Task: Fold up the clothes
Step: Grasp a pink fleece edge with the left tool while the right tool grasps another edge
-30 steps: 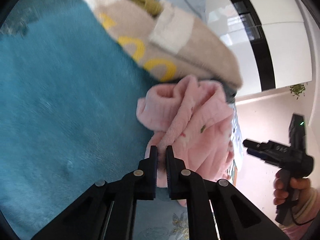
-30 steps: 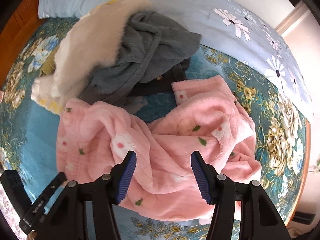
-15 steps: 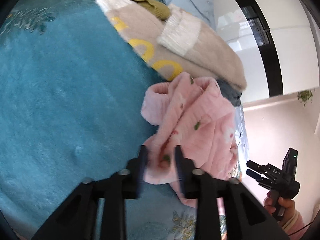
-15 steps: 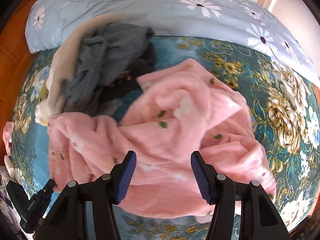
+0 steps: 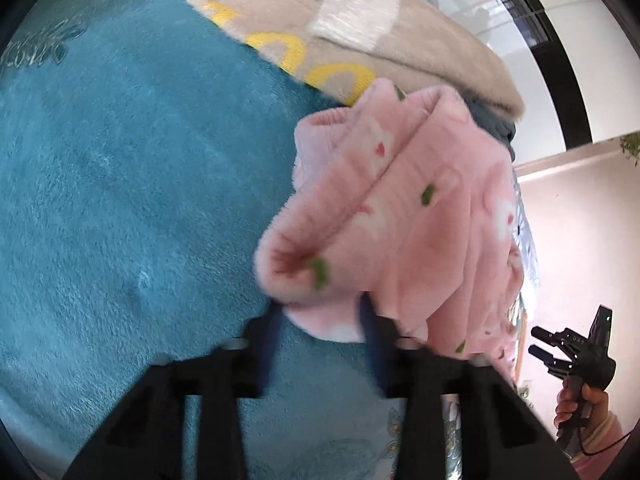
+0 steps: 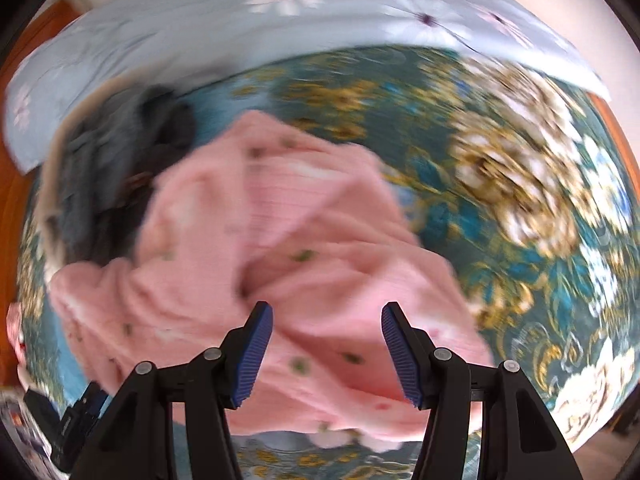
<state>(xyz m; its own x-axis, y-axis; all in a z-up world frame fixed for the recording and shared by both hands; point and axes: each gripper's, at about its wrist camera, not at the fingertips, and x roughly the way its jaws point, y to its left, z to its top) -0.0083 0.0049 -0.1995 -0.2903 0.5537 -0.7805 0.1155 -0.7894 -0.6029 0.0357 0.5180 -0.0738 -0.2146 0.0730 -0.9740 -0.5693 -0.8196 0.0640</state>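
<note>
A fluffy pink garment (image 5: 420, 208) with small flowers lies crumpled on the teal blanket (image 5: 120, 200). In the left wrist view my left gripper (image 5: 322, 320) is open, blurred by motion, with the garment's near edge lying between its spread fingers. The right gripper (image 5: 552, 350), held by a hand (image 5: 576, 404), shows at the lower right, away from the cloth. In the right wrist view the right gripper (image 6: 326, 314) stands open over the middle of the pink garment (image 6: 280, 220), gripping nothing. The left gripper (image 6: 68, 412) peeks in at the lower left.
A beige sweater (image 5: 360, 40) with yellow letters lies behind the pink garment. A grey garment (image 6: 100, 168) is heaped to the left of it. A pale blue flowered sheet (image 6: 240, 20) covers the far side. The flowered bedspread (image 6: 520, 180) stretches right.
My left gripper, shut on the pink garment's edge a second ago, has opened wide. The right gripper stayed open while its view swung quickly across the bed, now blurred.
</note>
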